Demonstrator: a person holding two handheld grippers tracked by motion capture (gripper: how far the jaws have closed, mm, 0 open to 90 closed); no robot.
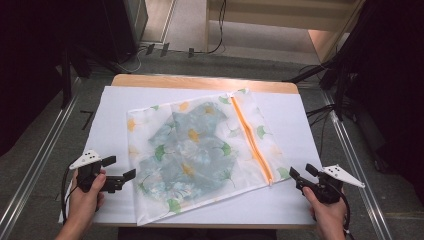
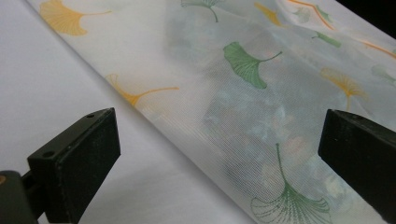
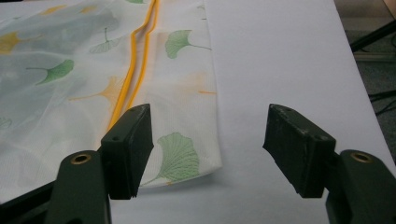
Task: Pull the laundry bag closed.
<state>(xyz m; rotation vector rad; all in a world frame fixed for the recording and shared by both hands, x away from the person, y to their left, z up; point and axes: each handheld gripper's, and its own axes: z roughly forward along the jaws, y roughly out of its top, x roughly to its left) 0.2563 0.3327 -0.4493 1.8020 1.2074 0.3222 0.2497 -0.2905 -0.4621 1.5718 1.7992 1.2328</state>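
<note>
— Since the mesh bag (image 1: 200,155) lies flat in the middle of the bench (image 1: 295,107), between the two hands, which tool is nearer to it?

— Both are near. The left tool (image 1: 118,169) stands just beside the bag's left edge, and the right tool (image 1: 299,172) just beside its near right corner. Both stand wide apart and hold nothing.

— And the orange zipper (image 1: 251,140)?

— It runs along the right side of the bag, from the far edge toward the person, so its long axis points almost at the right tool. In the right gripper view the corner of the bag (image 3: 187,158) lies between the jaws, closer to the left one.

— Is the zipper closed?

— It seems closed, but I cannot tell surely. A folded cloth (image 1: 190,145) shows faintly through the mesh.
</note>
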